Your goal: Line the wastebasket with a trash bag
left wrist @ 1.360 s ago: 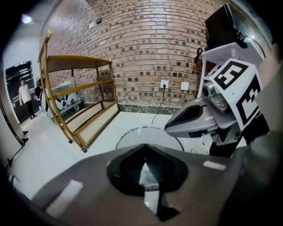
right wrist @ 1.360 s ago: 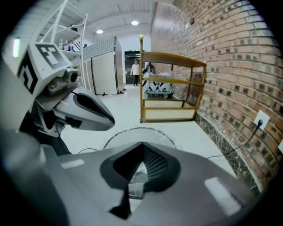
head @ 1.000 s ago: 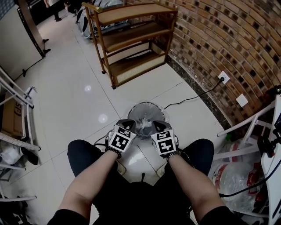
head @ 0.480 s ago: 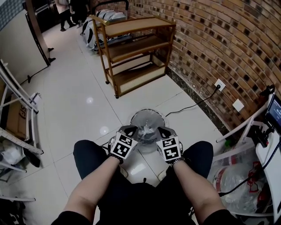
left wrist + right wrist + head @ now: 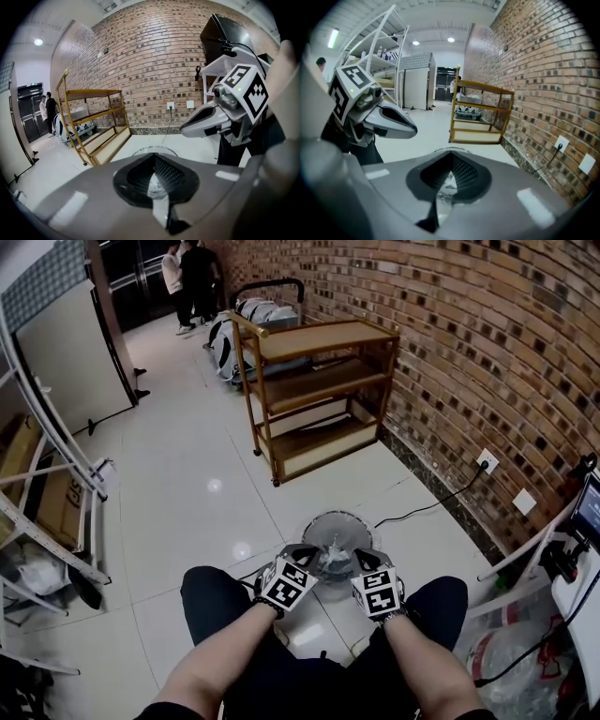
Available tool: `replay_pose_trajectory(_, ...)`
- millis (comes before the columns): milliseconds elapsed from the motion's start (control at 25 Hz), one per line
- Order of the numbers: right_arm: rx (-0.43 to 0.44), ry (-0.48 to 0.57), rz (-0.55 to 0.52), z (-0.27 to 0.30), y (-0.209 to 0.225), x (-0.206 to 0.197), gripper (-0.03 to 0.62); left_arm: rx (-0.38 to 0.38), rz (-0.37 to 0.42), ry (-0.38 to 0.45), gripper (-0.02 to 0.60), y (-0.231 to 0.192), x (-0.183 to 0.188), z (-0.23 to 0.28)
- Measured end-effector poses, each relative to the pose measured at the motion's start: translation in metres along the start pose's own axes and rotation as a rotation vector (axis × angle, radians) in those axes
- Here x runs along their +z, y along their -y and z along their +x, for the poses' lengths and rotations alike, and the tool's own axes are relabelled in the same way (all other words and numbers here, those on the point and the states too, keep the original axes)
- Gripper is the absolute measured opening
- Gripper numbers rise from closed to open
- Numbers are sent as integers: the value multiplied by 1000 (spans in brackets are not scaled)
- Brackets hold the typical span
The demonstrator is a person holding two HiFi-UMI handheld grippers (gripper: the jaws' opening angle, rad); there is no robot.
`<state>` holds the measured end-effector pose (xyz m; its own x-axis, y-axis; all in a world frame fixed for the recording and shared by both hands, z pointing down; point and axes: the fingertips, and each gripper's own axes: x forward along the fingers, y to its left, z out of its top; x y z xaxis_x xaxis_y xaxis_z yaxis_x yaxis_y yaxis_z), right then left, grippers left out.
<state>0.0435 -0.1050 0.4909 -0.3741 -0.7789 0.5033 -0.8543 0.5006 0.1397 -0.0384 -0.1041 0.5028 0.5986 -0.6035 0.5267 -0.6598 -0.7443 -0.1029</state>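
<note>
A round mesh wastebasket [image 5: 330, 526] stands on the white tile floor just beyond the person's knees, with crumpled clear trash bag film [image 5: 332, 557] at its near rim. My left gripper [image 5: 302, 553] and right gripper [image 5: 360, 560] hang side by side over that rim, both shut. In the left gripper view the left gripper [image 5: 156, 186] pinches a sliver of the clear bag [image 5: 157, 193], with the basket rim [image 5: 154, 149] beyond and the right gripper [image 5: 206, 123] alongside. In the right gripper view the right gripper [image 5: 446, 183] also pinches the bag film [image 5: 448, 180].
A wooden three-shelf cart [image 5: 314, 381] stands against the brick wall [image 5: 487, 343] beyond the basket. A black cord [image 5: 422, 510] runs to a wall outlet [image 5: 487, 462]. White racks [image 5: 56, 502] are at the left and filled plastic bags [image 5: 506, 662] at the right. Two people [image 5: 187, 273] stand far off.
Both grippers have risen a little over the basket with the bag film still pinched. The head view has tilted up, so more of the room and cart shows.
</note>
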Motion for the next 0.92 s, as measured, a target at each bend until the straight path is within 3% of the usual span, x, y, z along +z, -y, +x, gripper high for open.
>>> replay_pose_trajectory(920, 2, -5, -9, 4, -1, -1, 2, -9, 35, 4, 2, 5, 6, 1)
